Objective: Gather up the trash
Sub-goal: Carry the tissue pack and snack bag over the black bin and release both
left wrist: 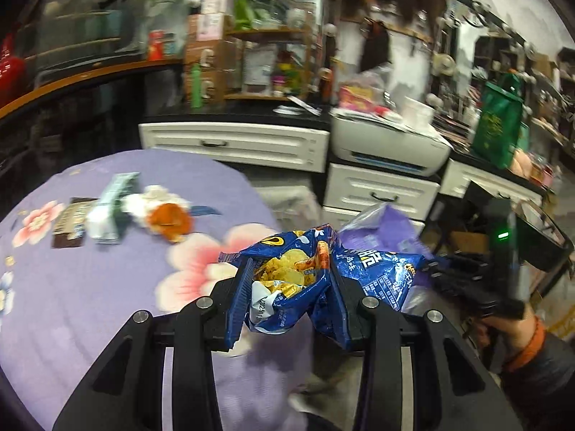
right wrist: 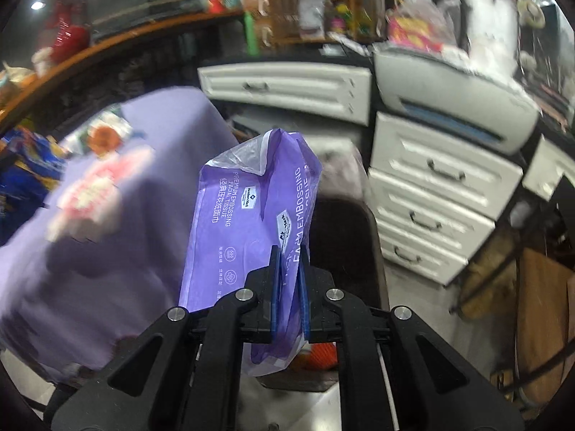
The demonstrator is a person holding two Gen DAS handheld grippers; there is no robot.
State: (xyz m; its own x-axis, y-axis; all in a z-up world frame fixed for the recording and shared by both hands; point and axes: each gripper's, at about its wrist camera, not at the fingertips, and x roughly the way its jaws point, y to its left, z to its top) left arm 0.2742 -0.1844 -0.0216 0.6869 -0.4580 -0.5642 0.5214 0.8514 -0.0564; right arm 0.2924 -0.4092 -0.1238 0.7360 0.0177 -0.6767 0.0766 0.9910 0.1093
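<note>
Both tools are loaded, left tool (left wrist: 287,287) clenching the chip bag (left wrist: 298,280), right tool (right wrist: 289,287) pinching the tissue wrapper (right wrist: 251,208) (limp film), so a jolt could shake either loose.

black tongs (left wrist: 287,280), blue pads, silver screws; orange wristband (left wrist: 532,337), dark sleeve (left wrist: 539,384)

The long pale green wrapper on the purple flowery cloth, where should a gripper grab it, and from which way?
Probably across its narrow middle, coming down from above. The long pale green wrapper lies flat on the purple flowery cloth, so the fingers would straddle its long sides. A dark flat packet lies close on one side and white crumpled tissue on the other, so the far end may leave more room.
</note>
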